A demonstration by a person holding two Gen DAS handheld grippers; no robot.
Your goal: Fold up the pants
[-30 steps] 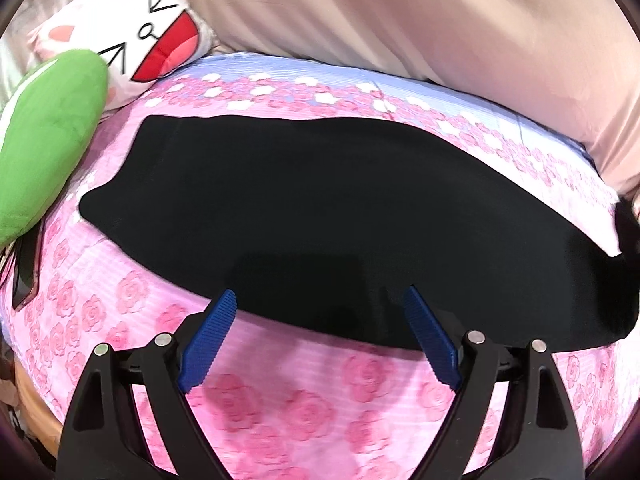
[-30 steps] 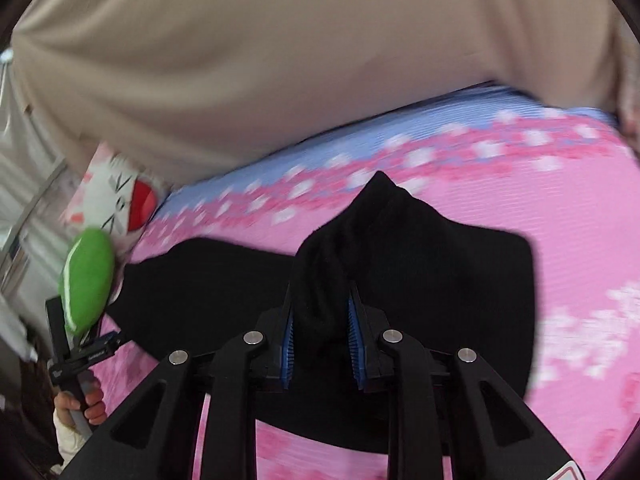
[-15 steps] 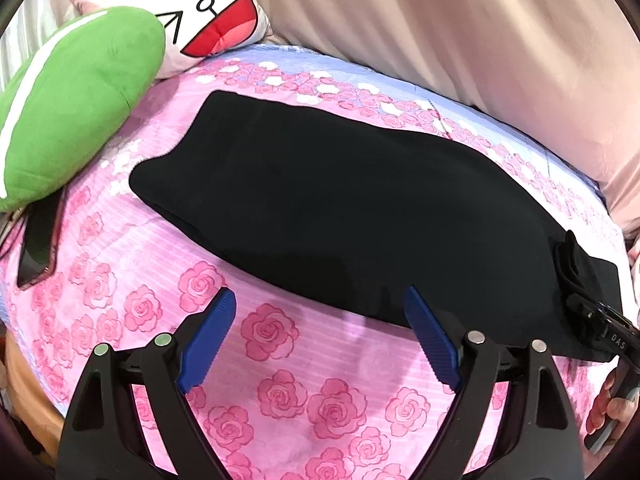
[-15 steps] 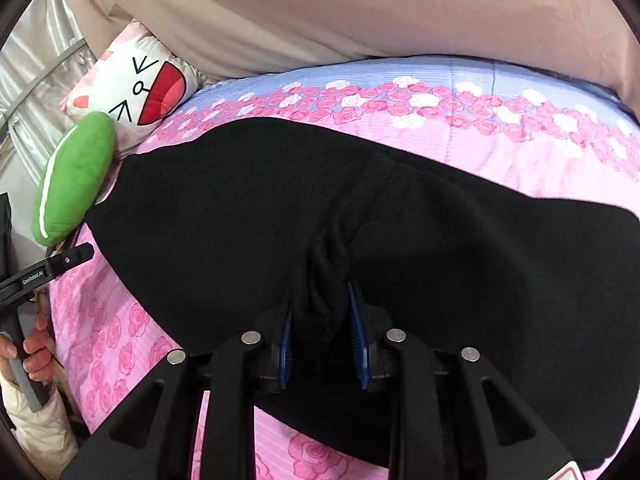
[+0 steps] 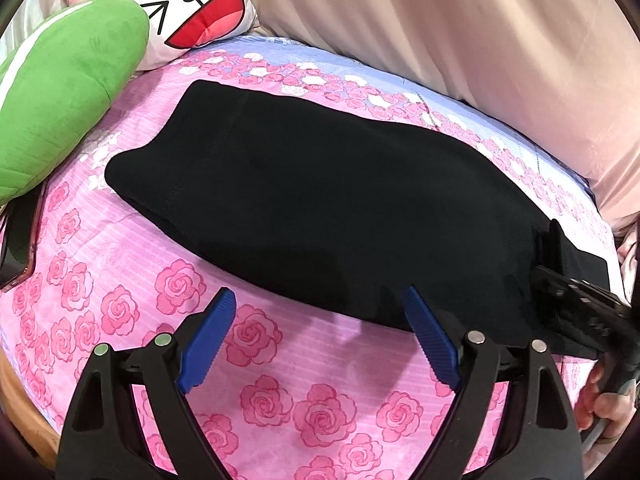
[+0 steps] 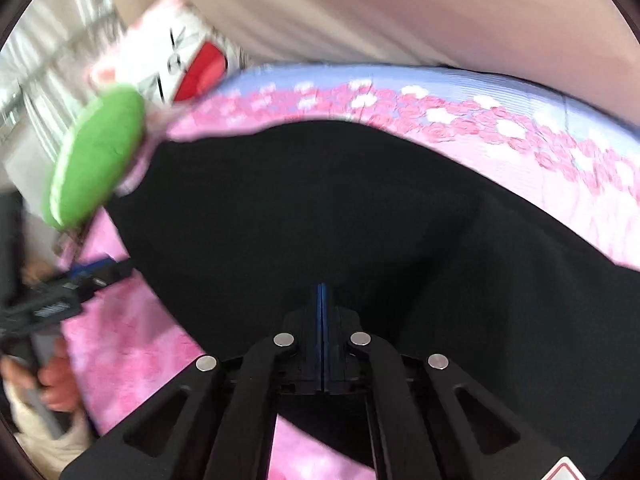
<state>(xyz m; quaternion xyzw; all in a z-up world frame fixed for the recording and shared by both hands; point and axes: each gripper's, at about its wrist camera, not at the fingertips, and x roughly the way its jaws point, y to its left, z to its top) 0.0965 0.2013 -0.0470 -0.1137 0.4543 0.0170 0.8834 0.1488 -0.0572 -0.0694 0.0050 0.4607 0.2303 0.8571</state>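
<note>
Black pants (image 5: 320,200) lie flat and long across the pink rose bedsheet (image 5: 280,400). My left gripper (image 5: 319,295) hovers open over the sheet at their near edge, blue pads wide apart, and its right pad overlaps the cloth's rim. At the far right edge of the left wrist view, the right gripper's black body (image 5: 576,300) rests over the pants' end, with a hand below it. In the blurred right wrist view the pants (image 6: 320,208) fill the middle. My right gripper (image 6: 322,292) sits low over them, pads pressed together with no cloth between.
A green plush cushion (image 5: 60,112) and a white cartoon-face pillow (image 5: 200,8) sit at the head of the bed. A dark phone (image 5: 20,240) lies at the sheet's left edge. A beige drape (image 5: 440,20) bounds the far side.
The right gripper carried a pinched fold of the pants across and down onto the rest of them; now its jaws are fully shut without cloth. The left gripper drew back to the pants' near edge.
</note>
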